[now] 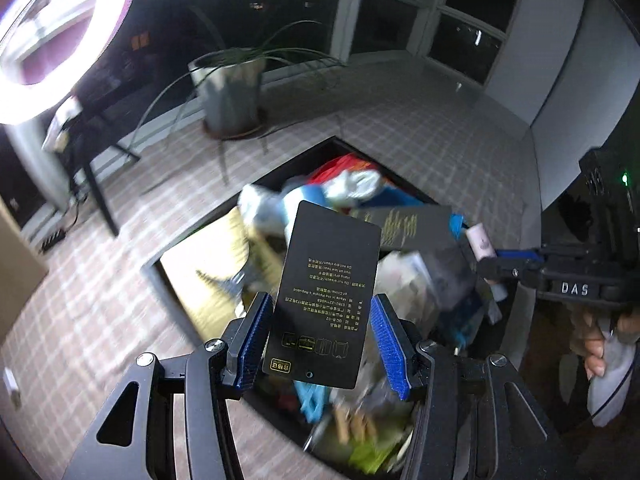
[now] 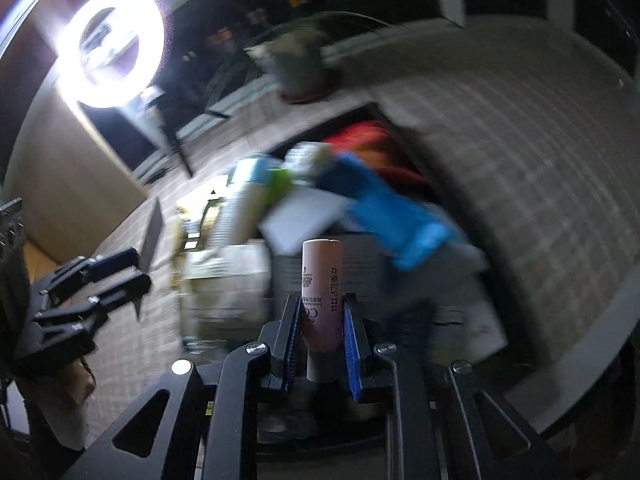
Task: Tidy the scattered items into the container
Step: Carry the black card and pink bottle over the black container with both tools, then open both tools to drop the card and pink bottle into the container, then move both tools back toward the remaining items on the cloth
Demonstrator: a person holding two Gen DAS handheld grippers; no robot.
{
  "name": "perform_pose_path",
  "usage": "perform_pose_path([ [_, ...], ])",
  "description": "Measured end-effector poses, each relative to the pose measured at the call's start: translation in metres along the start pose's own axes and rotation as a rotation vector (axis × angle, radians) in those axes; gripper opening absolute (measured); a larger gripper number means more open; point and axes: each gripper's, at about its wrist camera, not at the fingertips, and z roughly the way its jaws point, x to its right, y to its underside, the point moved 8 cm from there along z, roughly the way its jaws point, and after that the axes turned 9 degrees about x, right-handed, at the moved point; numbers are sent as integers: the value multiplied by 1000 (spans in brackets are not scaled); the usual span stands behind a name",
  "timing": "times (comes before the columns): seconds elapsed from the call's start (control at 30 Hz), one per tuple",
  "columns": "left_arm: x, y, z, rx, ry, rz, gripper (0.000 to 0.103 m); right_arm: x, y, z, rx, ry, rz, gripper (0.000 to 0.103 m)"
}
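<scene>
Left wrist view. Your left gripper [image 1: 320, 336], lower centre, clamps a black card [image 1: 328, 296] with gold print between its blue pads [image 1: 386, 340]; the card stands up toward frame centre. Behind it sits the dark container [image 1: 280, 176], already heaped with blurred items: red, blue and white bundles, a gold sheet at left. Checked flooring [image 1: 420, 120] surrounds it. At right your right gripper [image 1: 486, 258] reaches in over the container holding a pink tube [image 1: 482, 244]; a hand [image 1: 596, 354] shows below it. Upper centre: a potted plant [image 1: 232, 96]. Upper left: a lit ring light [image 1: 44, 40].

Right wrist view, heavily blurred. Your right gripper [image 2: 320, 340], lower centre, is closed on the pink tube [image 2: 322, 280], which stands upright between the pads. Beyond it lies the container's heap: a blue pack [image 2: 392, 216], a white sheet [image 2: 304, 216], something red [image 2: 364, 140]. At left edge your left gripper [image 2: 120, 272] shows side-on. Ring light [image 2: 112, 46] upper left; the plant [image 2: 300, 68] upper centre.
</scene>
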Motion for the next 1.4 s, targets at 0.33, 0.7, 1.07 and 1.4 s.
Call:
perform_pose_path([
  [0.33,31,-22,38,-32,12,39,55,46,14,11,-46,9,74,18],
  [0.7,13,-20,28,-32,24,-18,58,36,7,9,-29,19,41,30],
  [1.07,-92,22,-32,-11,-116,-127,58,-38,-15,7,25,-51,-35,35],
  [1.4,-273,115,-125,-8,-365,-383,57,-218,-29,58,-19,-193,-295,39],
])
